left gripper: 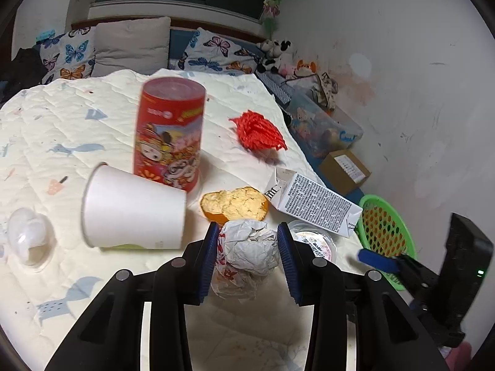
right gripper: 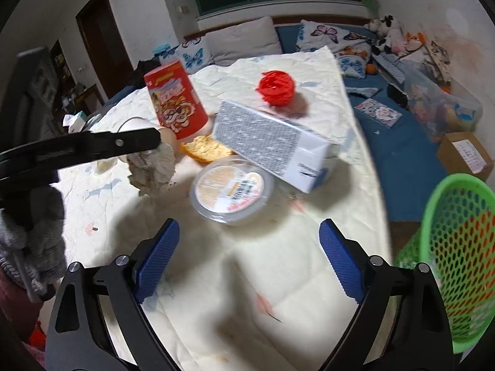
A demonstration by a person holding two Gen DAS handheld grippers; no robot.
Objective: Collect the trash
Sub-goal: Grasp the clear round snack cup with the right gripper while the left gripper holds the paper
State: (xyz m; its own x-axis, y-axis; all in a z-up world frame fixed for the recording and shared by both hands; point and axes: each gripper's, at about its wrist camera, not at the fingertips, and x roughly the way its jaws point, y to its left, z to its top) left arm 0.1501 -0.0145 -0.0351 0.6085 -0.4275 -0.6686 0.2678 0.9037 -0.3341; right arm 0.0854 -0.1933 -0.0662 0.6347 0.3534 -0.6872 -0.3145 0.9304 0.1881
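Observation:
My left gripper [left gripper: 249, 247] is shut on a crumpled white paper wrapper [left gripper: 247, 250], held just above the cream quilt [left gripper: 92, 117]; the same wrapper [right gripper: 153, 167] hangs from the left gripper's finger in the right wrist view. Around it lie a tipped white paper cup [left gripper: 133, 210], an upright red can [left gripper: 170, 136], an orange peel [left gripper: 235, 205], a white carton [left gripper: 312, 201], a red net ball [left gripper: 258, 130] and a round plastic lid [right gripper: 232, 190]. My right gripper [right gripper: 249, 247] stands open over bare quilt, just short of the lid. The green basket [right gripper: 458, 247] sits at the right edge.
A clear plastic shell [left gripper: 27, 238] lies at the quilt's left. Beyond the quilt are butterfly pillows [left gripper: 74, 55], plush toys [left gripper: 278, 52], a clear storage box [left gripper: 324, 130] and a cardboard box [left gripper: 345, 170] by the wall. A grey sleeve [right gripper: 34, 247] shows at the left.

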